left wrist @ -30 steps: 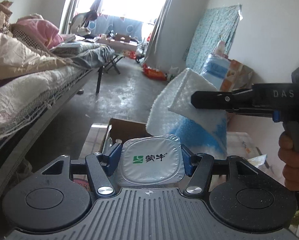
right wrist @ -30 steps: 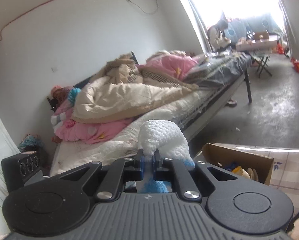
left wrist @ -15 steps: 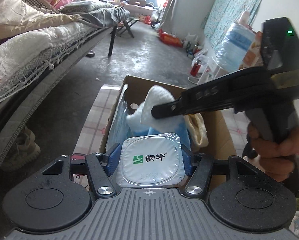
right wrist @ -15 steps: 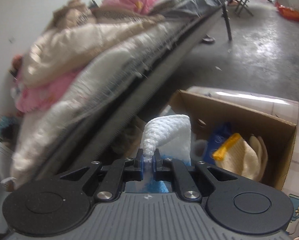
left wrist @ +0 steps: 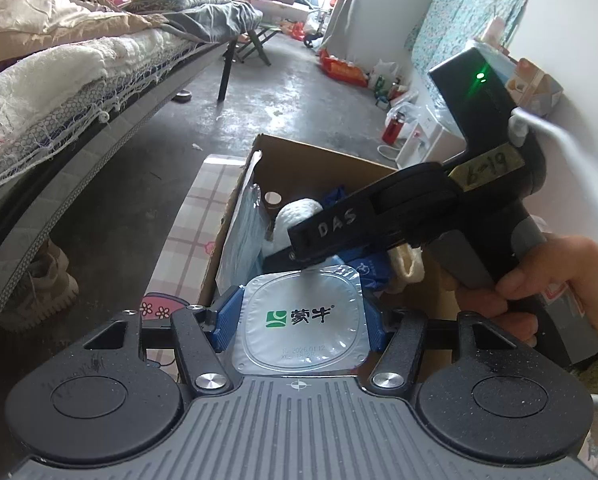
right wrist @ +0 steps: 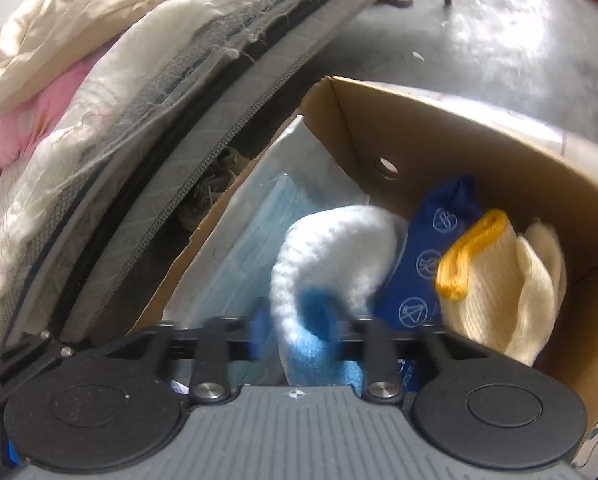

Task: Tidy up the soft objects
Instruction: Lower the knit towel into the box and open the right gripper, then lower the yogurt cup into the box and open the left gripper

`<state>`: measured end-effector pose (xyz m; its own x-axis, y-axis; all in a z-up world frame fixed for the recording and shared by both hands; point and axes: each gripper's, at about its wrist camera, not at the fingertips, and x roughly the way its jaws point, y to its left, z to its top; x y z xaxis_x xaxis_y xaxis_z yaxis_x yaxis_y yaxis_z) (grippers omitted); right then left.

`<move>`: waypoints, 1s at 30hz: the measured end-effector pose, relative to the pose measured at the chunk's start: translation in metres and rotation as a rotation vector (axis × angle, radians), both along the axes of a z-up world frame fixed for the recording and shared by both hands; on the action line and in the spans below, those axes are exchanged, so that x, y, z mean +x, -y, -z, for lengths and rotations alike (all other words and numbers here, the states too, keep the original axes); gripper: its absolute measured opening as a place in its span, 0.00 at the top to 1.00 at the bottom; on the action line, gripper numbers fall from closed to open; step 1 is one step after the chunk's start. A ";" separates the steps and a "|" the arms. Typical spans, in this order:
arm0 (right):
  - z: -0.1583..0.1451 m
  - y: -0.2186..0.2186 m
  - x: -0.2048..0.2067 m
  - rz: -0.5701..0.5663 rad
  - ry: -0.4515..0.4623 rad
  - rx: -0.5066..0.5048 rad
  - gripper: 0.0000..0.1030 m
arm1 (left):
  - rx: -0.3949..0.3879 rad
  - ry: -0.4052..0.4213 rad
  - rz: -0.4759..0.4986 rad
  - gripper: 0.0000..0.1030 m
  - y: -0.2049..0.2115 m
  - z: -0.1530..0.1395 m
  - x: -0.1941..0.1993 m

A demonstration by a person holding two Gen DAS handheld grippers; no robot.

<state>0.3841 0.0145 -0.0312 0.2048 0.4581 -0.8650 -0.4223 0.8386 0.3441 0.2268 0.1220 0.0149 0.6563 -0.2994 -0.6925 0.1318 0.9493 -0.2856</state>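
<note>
My left gripper (left wrist: 301, 314) is shut on a sealed yogurt cup (left wrist: 303, 336), held just in front of an open cardboard box (left wrist: 323, 156). My right gripper (right wrist: 295, 336) reaches down into the box (right wrist: 439, 128), and its jaws are opening. A white and blue towel (right wrist: 331, 248) lies curled between the blurred pads, which no longer pinch it. In the left wrist view the right gripper (left wrist: 299, 250) crosses above the towel (left wrist: 299, 214). A blue pouch (right wrist: 431, 264) and a cream glove with a yellow cuff (right wrist: 499, 280) lie in the box beside the towel.
A plastic pack of face masks (right wrist: 259, 216) leans against the box's left wall. The box stands on a checked cloth (left wrist: 203, 216). A bed piled with quilts (left wrist: 59, 64) runs along the left, with a shoe (left wrist: 39, 296) under it. A hand (left wrist: 555, 280) holds the right gripper's handle.
The right gripper came down with the towel from above the box into it, and its jaws have parted. The left gripper with the cup sank a little and tipped toward the box.
</note>
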 end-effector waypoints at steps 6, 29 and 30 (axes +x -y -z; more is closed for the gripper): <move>-0.024 0.027 -0.014 0.036 0.038 0.134 0.39 | -0.023 0.032 0.020 0.41 -0.003 -0.010 -0.008; -0.075 0.181 -0.213 0.109 0.323 0.475 0.38 | 0.044 0.075 -0.045 0.41 0.033 -0.033 0.051; -0.073 0.180 -0.220 0.099 0.323 0.476 0.38 | 0.060 0.063 -0.049 0.41 0.036 -0.028 0.058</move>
